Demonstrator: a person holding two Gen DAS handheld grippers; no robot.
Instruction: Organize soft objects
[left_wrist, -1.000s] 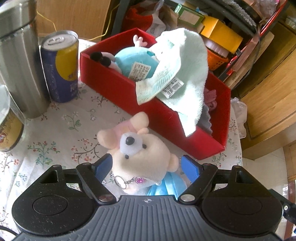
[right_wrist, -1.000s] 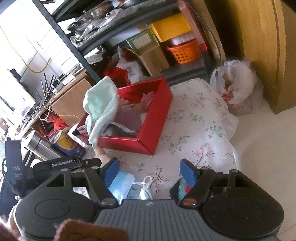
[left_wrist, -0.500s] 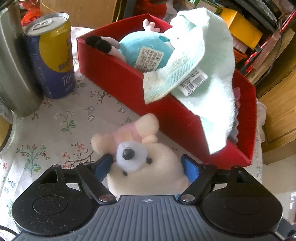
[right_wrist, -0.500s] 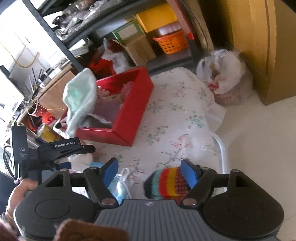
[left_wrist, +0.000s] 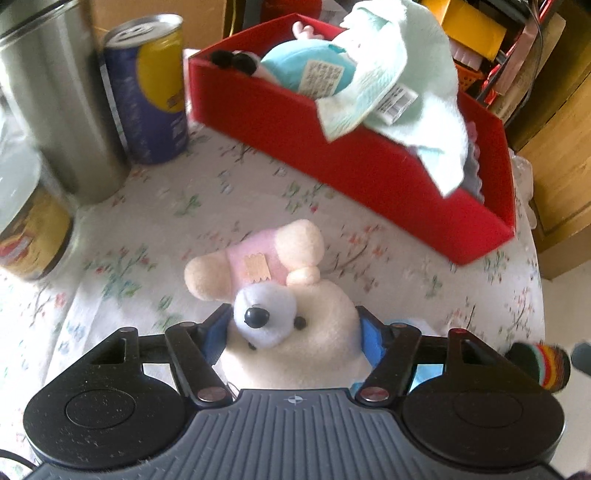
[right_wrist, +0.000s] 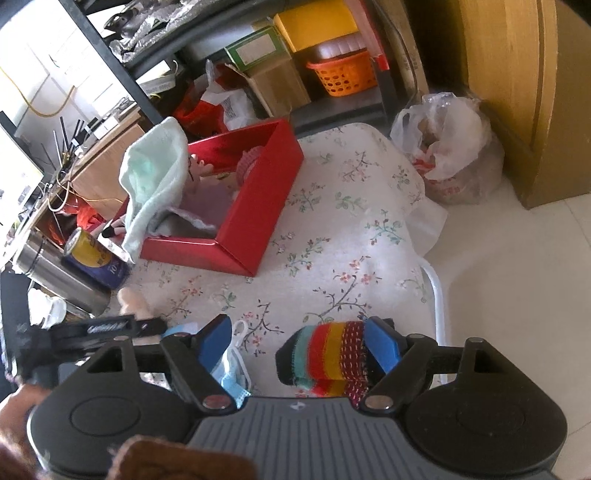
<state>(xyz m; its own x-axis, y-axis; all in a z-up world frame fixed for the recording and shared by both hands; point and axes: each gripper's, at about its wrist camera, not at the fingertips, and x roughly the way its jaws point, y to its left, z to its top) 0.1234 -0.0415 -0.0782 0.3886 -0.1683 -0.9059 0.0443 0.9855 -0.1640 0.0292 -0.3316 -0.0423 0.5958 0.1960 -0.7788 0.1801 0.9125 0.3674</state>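
My left gripper is shut on a cream plush bear with a pink cap; the blue pads press its sides. Ahead stands a red box holding a blue plush toy and a mint towel draped over its rim. My right gripper is open over the table's near edge. A striped knit sock lies between its fingers, against the right pad. A blue face mask lies by the left pad. The red box sits further back.
A blue-yellow drink can, a steel tumbler and a jar stand left of the box on the floral tablecloth. Cluttered shelves, a plastic bag and a wooden cabinet lie beyond the table edge.
My left gripper closed onto the plush bear and moved closer to the red box. My right gripper moved right, so the striped sock came between its fingers.
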